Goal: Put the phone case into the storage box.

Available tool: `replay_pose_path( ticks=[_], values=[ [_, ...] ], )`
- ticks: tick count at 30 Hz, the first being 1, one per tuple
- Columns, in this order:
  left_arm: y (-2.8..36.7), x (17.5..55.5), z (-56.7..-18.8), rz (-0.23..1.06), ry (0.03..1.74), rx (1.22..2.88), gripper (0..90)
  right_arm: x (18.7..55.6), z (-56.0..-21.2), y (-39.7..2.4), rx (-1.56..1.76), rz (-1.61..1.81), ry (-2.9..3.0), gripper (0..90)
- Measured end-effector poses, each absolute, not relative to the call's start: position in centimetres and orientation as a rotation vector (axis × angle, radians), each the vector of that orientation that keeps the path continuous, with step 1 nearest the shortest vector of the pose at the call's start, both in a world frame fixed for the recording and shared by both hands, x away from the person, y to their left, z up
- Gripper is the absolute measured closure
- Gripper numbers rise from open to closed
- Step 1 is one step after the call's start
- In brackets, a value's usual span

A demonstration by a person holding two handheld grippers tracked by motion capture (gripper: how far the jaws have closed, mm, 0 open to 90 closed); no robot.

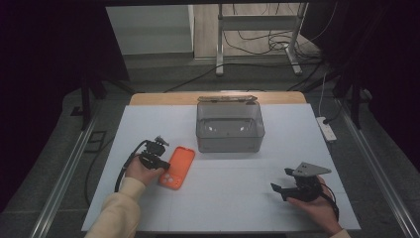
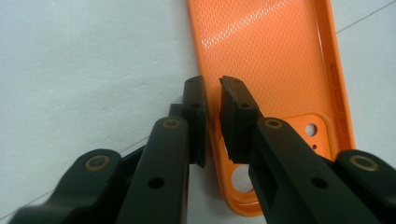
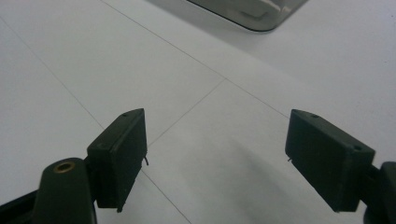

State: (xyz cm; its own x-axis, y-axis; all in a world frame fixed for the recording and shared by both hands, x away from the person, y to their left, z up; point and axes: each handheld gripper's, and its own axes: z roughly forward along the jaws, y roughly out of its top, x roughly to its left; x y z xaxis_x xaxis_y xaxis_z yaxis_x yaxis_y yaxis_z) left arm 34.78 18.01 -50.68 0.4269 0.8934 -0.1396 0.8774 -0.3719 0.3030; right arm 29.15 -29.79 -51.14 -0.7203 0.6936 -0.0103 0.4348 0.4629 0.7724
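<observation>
An orange phone case (image 1: 177, 167) lies inside-up on the white table (image 1: 233, 198), left of centre. My left gripper (image 1: 165, 162) sits at the case's left long edge. In the left gripper view the case (image 2: 271, 60) runs away from me, camera cut-out nearest, and the gripper (image 2: 212, 100) has its two black pads closed on the case's side rim with one pad outside and one inside. My right gripper (image 1: 280, 179) rests low at the table's front right, jaws wide apart. In the right gripper view that gripper (image 3: 217, 158) has bare table between its pads.
A clear plastic bin (image 1: 229, 128) stands at the table's back centre; its corner (image 3: 252, 14) shows in the right gripper view. A white power strip (image 1: 327, 129) lies off the table's right edge. A metal stand (image 1: 257, 39) and cables are on the floor behind.
</observation>
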Motion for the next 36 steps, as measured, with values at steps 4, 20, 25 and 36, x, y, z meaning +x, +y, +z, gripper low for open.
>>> replay_pose_path(
  ticks=[4, 20, 25, 36],
  values=[
    [18.01, 34.75, -50.68, 0.071, 1.528, 2.354, 83.4, 29.17, -51.15, -29.8, 0.959, 1.124, 2.392, 20.8],
    [17.37, 34.65, -50.61, 0.122, 1.58, 2.357, 87.4, 29.12, -51.11, -29.82, 0.954, 1.113, 2.389, 20.8],
    [17.27, 34.52, -50.63, 0.134, 1.593, 2.338, 87.9, 29.11, -51.12, -29.77, 0.951, 1.117, 2.389, 20.8],
    [17.36, 34.08, -50.41, 0.181, 1.583, 2.308, 88.9, 29.13, -51.08, -29.83, 0.955, 1.112, 2.386, 20.8]
  ],
)
